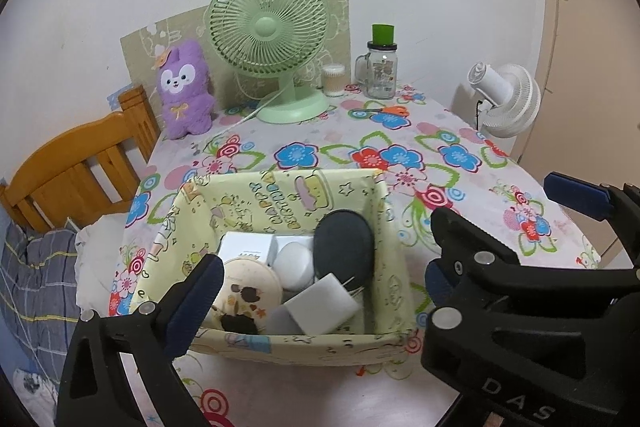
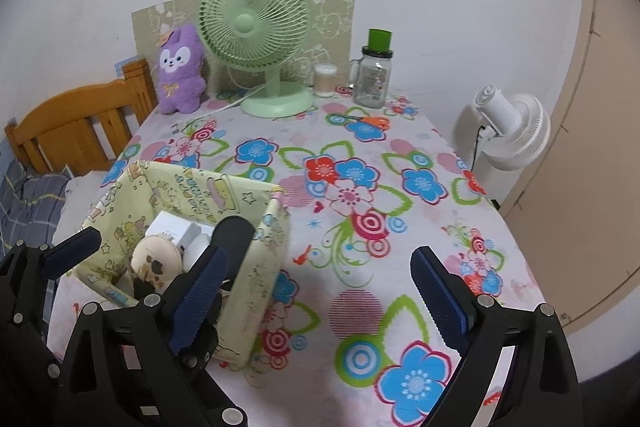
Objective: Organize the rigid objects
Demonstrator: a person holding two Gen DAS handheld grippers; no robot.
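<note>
A pale yellow fabric storage box (image 1: 384, 307) (image 2: 256, 287) sits on the floral tablecloth. It holds a dark oval case (image 1: 344, 247) (image 2: 232, 233), a white box (image 1: 248, 247) (image 2: 170, 229), a round cream compact (image 1: 248, 291) (image 2: 154, 261), a white charger plug (image 1: 320, 307) and a white rounded item (image 1: 294, 265). My left gripper (image 1: 320, 287) is open and empty, its fingers astride the box. My right gripper (image 2: 316, 303) is open and empty over the cloth just right of the box; its fingers also show in the left wrist view (image 1: 576, 195).
At the table's back stand a green desk fan (image 1: 268, 39) (image 2: 256, 35), a purple plush (image 1: 184, 87) (image 2: 178, 71), a cotton swab jar (image 1: 333, 79), a glass mug jar with green lid (image 1: 380, 67) (image 2: 374, 75) and orange scissors (image 1: 394, 111) (image 2: 372, 121). A white fan (image 2: 512, 127) stands right, a wooden bed frame (image 1: 80, 163) left.
</note>
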